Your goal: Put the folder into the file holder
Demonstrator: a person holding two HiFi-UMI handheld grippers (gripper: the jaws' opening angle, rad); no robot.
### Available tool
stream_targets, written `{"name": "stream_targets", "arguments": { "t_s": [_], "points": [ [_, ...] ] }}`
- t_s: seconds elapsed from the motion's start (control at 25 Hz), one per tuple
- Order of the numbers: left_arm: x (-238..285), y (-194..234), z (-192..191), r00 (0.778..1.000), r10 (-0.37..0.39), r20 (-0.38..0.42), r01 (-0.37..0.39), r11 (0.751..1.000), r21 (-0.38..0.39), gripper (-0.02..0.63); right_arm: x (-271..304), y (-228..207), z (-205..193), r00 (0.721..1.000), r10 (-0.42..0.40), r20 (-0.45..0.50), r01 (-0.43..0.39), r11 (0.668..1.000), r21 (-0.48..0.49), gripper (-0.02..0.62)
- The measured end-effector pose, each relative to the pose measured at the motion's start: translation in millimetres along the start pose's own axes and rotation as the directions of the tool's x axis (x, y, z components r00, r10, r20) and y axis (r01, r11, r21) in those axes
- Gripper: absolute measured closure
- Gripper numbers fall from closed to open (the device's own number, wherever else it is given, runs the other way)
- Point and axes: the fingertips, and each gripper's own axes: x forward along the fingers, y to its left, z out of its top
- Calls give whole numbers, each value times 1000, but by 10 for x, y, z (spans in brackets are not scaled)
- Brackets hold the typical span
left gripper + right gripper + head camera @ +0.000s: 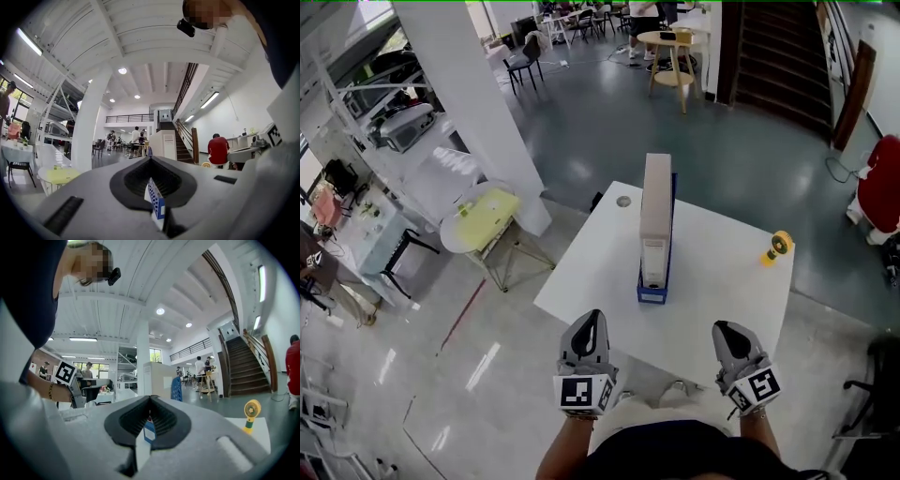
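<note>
Folder (656, 211) stands upright on its edge inside the blue holder (652, 292), near the middle of the white table (600, 272), its long side running away from the person. By the look of it, the task's main step is done: the folder sits in the slot and nothing touches it.

At the left, the left tongs (589, 330) hang over the near table edge, close to the person's body and well apart from the holder. Its own view shows the jaws pressed together with nothing gripped; the folder (163, 144) shows beyond their tips, across the table.

In the middle, the holder stands straight, and the folder rises well above its low wall.

At the right, the right tongs (728, 330) are level with the left tongs and also clear of the holder. Its jaws are closed and empty too, with the folder (159, 379) and holder (176, 389) ahead of them. Farther right, a small yellow fan (779, 247) stands near the table's edge, apart from everything else.

What may be left, if anything, is only to lower the tongs away.
</note>
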Motion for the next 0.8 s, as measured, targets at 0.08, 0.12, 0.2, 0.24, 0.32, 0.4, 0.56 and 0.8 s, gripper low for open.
{"name": "stream_targets", "arguments": {
  "t_s": [0.08,0.12,0.2,0.24,0.32,0.4,0.56,0.8],
  "points": [
    [-39,67,-8,1000,-14,1,14,1000,-1,609,11,105,5,1000,-17,-1,17,1000,2,592],
    [-59,101,-14,1000,-19,1,19,1000,0,609,16,153,6,1000,-25,-2,25,1000,-1,592],
    [-90,175,-27,1000,-29,-5,29,1000,2,609,35,237,13,999,-45,-8,45,999,-12,593],
    [-105,212,-33,999,-34,-9,34,999,1,609,47,278,19,998,-54,-12,53,998,-20,594],
    [-142,279,-49,999,-46,-17,46,999,-1,609,67,351,23,997,-72,-17,71,997,-41,594],
    [-174,330,-73,998,-56,-20,56,998,-3,609,71,380,11,995,-99,-18,98,994,-50,594],
    [-185,395,-117,997,-75,-23,75,997,0,609,63,392,-8,988,-155,-12,154,987,-46,594],
    [-179,377,-131,994,-105,-30,105,994,-13,609,16,418,14,981,-194,-13,193,980,-50,594]
  ]
}}
